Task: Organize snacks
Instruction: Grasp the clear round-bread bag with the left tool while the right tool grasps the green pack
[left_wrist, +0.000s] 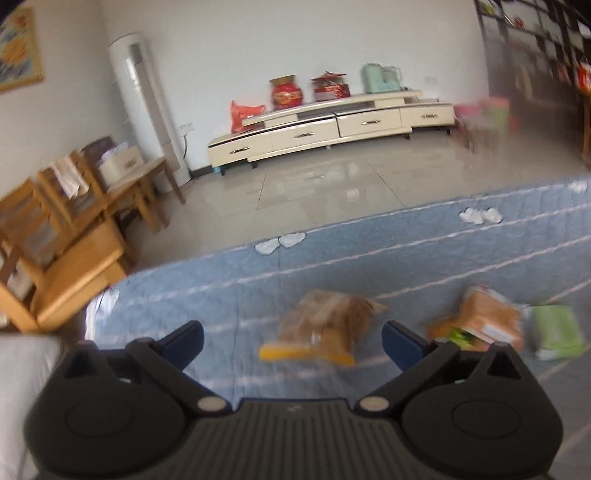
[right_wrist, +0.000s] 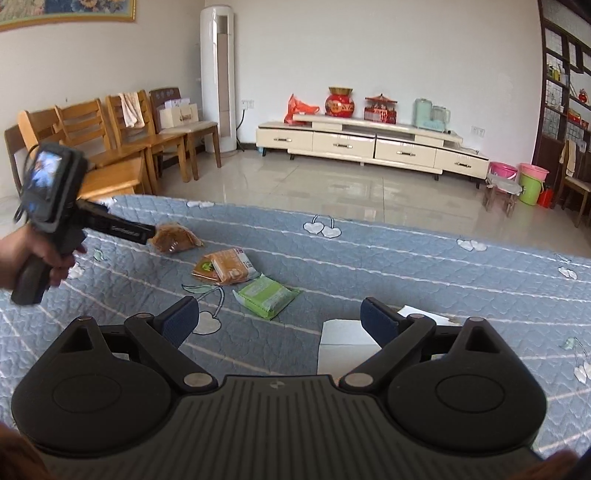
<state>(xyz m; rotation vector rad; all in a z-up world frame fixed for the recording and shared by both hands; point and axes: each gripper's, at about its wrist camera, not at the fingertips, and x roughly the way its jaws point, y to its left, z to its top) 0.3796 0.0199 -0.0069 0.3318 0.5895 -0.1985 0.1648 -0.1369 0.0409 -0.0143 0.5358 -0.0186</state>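
The left gripper (left_wrist: 291, 338) is spread wide, with the brown snack bag (left_wrist: 325, 328) just ahead between its fingers; I'd lower squarely before closing. The right gripper (right_wrist: 275, 314) gapes too, a white box (right_wrist: 345, 347) under it. Three snacks: brown, orange packet (right_wrist: 225, 267), green packet (right_wrist: 266, 293).

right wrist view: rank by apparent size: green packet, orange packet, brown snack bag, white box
1. white box, partly hidden behind the tongs
2. green packet
3. orange packet, close to the green one
4. brown snack bag, farthest away
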